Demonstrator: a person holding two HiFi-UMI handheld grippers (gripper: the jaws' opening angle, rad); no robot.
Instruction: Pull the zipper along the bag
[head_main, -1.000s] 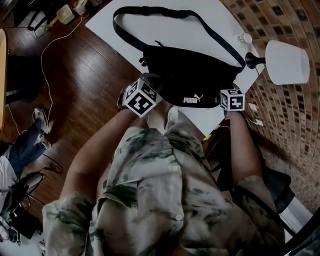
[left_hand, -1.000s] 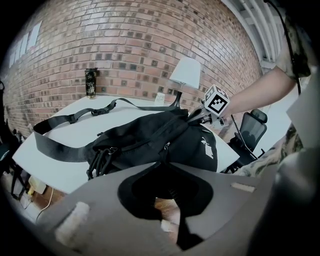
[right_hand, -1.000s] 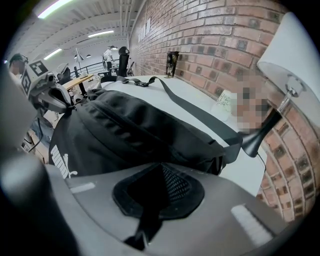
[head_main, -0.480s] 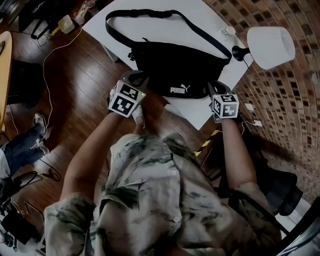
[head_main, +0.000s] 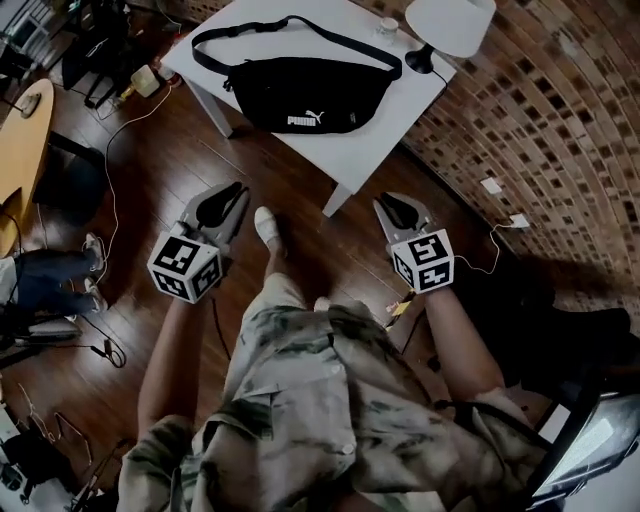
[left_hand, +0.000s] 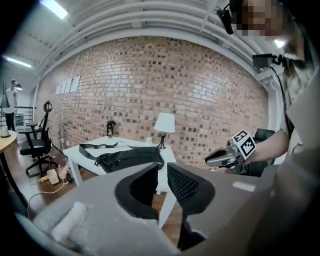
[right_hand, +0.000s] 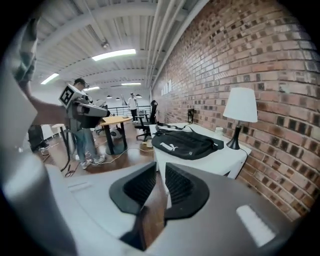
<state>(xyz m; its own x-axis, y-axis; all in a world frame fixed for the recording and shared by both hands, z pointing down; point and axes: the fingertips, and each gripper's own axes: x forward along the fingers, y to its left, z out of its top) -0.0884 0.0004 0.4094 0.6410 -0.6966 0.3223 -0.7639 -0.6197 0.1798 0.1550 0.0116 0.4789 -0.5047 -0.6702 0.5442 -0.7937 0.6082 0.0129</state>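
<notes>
The black waist bag (head_main: 300, 95) with a white logo lies on the white table (head_main: 390, 130), its strap looped toward the far side. No zipper pull can be made out from this distance. Both grippers hang over the wooden floor, well short of the table. My left gripper (head_main: 235, 190) has its jaws nearly together and holds nothing. My right gripper (head_main: 388, 203) is the same, shut and empty. In the left gripper view the bag (left_hand: 130, 159) lies far ahead beyond the jaw tips (left_hand: 160, 172). The right gripper view shows the bag (right_hand: 185, 142) beyond its own tips (right_hand: 160, 172).
A white lamp (head_main: 450, 20) stands at the table's far right corner, against the brick wall (head_main: 540, 110). A round wooden table (head_main: 20, 130) and cables (head_main: 110, 170) are at the left. An office chair (left_hand: 37, 145) stands left of the white table.
The view has pulled back from the table. Both grippers came away from the bag's ends and now hang over the floor, far from it.
</notes>
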